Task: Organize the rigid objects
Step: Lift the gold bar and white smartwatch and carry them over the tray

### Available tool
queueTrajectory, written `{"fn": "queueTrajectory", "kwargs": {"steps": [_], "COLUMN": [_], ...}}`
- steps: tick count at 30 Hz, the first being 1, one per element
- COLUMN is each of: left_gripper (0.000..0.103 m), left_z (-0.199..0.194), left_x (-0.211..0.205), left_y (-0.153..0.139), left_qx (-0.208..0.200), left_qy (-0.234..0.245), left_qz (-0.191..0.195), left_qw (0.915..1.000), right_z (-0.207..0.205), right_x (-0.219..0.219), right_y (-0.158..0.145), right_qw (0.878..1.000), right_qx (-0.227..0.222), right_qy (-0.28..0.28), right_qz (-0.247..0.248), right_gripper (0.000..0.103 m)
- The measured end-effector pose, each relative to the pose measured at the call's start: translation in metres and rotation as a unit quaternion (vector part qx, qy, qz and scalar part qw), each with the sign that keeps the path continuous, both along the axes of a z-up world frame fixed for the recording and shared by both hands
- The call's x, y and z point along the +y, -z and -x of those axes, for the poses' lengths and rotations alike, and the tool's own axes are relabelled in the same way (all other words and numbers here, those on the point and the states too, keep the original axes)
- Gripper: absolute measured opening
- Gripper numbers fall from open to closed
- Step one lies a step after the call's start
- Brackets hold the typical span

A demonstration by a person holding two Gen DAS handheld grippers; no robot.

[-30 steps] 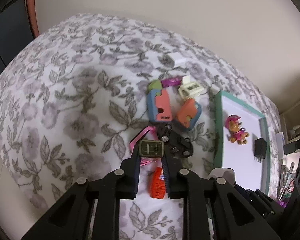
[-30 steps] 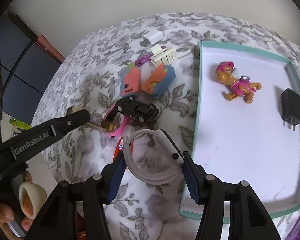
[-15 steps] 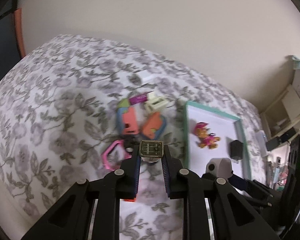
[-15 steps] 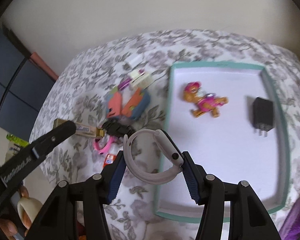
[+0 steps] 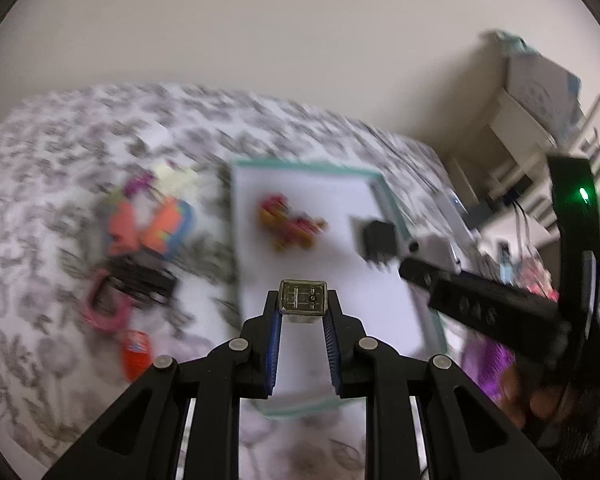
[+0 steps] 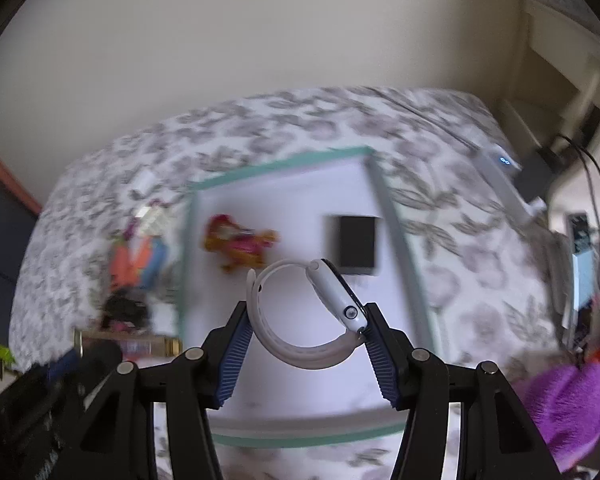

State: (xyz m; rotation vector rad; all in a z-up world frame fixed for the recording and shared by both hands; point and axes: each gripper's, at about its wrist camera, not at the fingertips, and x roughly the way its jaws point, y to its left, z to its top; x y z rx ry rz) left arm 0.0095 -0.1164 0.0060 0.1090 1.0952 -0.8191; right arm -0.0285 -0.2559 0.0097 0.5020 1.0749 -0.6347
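Note:
My left gripper is shut on a small gold-capped bottle, held above the near part of the teal-rimmed white tray. My right gripper is shut on a white smartwatch with its looped band, held over the same tray. In the tray lie a pink and orange toy pup and a black charger. The gold bottle also shows sideways in the right wrist view. Both views are blurred.
On the floral bedspread left of the tray lie orange and blue toys, a black toy car, a pink ring and an orange tube. Shelves and purple cloth are at the right.
Both grippers have swung right and lifted, from over the loose toys to over the tray. Each keeps its hold: the left on the bottle, the right on the watch.

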Motion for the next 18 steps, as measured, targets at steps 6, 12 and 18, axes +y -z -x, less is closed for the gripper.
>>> {"fn": "queueTrajectory", "kwargs": {"steps": [6,12,18], "left_gripper": [0.021,0.021,0.021], "left_z": [0.015,0.012,0.004], "left_x": [-0.027,-0.044,-0.06], "left_y": [0.026,0.043,0.053], "left_qx": [0.041,0.033,-0.002], "left_qy": [0.045,0.036,0.03], "left_qz": [-0.036,-0.08,-0.112], "left_qw": [0.9975,0.9955,0.9933], "right_z": [0.01,0.01,0.005], "right_x": [-0.024,-0.025,-0.024], "right_y": [0.037,0.055,0.063], "right_qw": [0.997,0.995,0.995], "right_qx": [0.057,0.07,0.078], "right_qy": [0.029,0.034,0.032], "right_qz": [-0.041,-0.054,-0.052], "right_gripper": [0.058,0.059,0.059]}}
